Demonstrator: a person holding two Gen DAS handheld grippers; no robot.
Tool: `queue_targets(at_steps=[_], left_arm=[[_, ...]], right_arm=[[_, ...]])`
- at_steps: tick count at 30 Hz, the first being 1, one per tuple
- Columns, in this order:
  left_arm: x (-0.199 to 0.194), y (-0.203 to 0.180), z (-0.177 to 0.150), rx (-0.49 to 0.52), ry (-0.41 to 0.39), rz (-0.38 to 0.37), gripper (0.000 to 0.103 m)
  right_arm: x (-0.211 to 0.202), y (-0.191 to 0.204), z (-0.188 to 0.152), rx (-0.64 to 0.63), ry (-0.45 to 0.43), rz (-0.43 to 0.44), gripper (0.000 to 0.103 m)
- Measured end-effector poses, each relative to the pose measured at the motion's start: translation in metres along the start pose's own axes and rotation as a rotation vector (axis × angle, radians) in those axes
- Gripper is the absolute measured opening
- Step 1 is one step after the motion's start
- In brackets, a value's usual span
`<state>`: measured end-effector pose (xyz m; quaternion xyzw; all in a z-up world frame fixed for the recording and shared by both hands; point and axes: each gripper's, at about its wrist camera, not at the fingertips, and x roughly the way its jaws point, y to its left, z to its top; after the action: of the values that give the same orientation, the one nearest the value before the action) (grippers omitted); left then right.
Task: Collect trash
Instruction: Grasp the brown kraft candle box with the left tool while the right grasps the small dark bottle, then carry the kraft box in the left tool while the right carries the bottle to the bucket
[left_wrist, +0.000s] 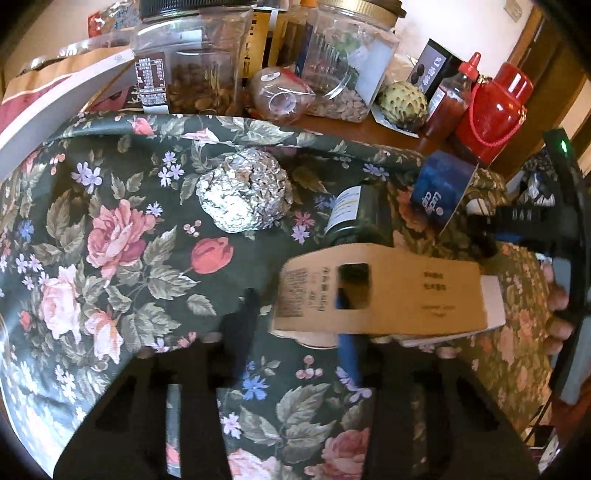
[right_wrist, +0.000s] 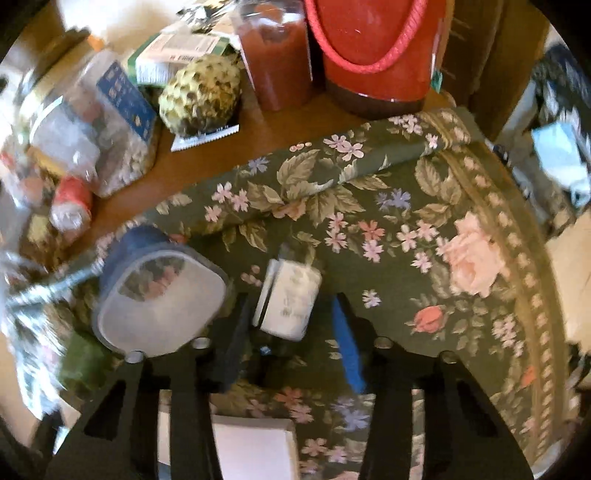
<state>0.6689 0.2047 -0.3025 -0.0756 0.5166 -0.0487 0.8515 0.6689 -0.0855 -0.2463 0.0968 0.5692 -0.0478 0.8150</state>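
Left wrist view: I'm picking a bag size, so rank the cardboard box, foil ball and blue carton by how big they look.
1. Cardboard box, though it is nearest the camera.
2. Foil ball.
3. Blue carton, partly hidden.

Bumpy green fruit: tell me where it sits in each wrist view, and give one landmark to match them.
Left wrist view: bumpy green fruit upper right, on bare wood behind the floral cloth.
Right wrist view: fruit upper left, left of the sauce bottle.
Shared landmark: red flask, right of the fruit in both.
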Motion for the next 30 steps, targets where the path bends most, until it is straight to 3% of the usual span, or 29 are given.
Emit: queue_targets(at_steps=[1,4,8,17,24,30], left_arm=[[0.000,-0.001,0.000,-0.003,0.002,0.011,0.028],[0.001,-0.004,0.002,0.002,0.022,0.045,0.011],[-0.009,-0.006,0.001,-0.023,0.028,0.030,0.003],[-0.050,-0.020,0.001,-0.056,-0.048,0.059,0.001],[-0.101,-0.049,0.005,-0.065,-0.157,0.083,0.001],[-0.154,-0.077,-0.003,-0.101,-0.265,0.104,0.001]], right_arm=[[0.001,0.003,-0.001,-0.015,-0.002,-0.010,0.027],[-0.002,0.001,-0.007,-0.038,0.005,0.009,0.026],[-0.006,-0.012,-0.013,-0.041,0.012,0.021,0.026],[-0.050,-0.045,-0.026,-0.043,-0.038,0.085,0.026],[-0.117,-0.064,-0.042,-0.108,-0.144,0.137,0.025],[-0.152,-0.061,-0.047,-0.175,-0.243,0.209,0.026]])
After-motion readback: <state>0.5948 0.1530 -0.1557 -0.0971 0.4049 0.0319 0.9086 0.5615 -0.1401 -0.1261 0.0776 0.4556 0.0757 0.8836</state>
